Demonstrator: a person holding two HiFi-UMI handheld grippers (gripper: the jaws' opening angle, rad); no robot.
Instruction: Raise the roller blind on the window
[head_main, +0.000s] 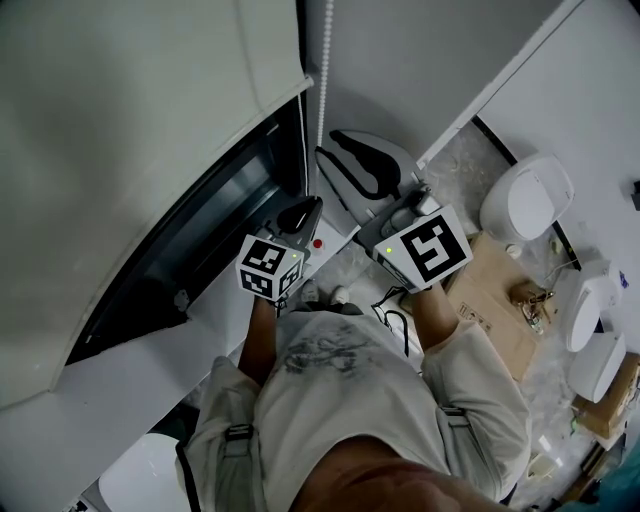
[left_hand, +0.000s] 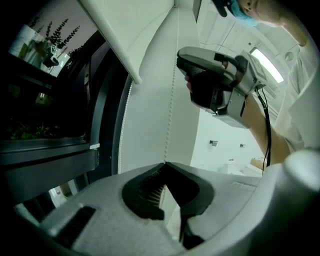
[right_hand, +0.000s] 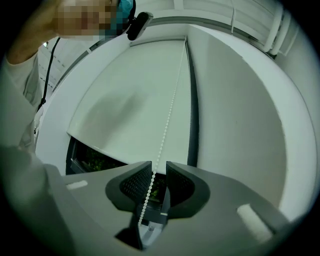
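Left gripper (left_hand: 164, 164) jaws pressed together at the tips, pinching the bead chain (left_hand: 171, 100). Right gripper (right_hand: 159, 169) jaws slightly spread, chain running loose between them. Roller blind (right_hand: 125, 95) partly down.

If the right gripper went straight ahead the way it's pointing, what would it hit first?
The bead chain hangs ungripped between the open jaws of the right gripper. Beyond it, the lower edge of the roller blind is probably first, though depth is hard to judge.

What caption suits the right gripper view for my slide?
Open right claw straddling the bead chain, roller blind partly down behind.
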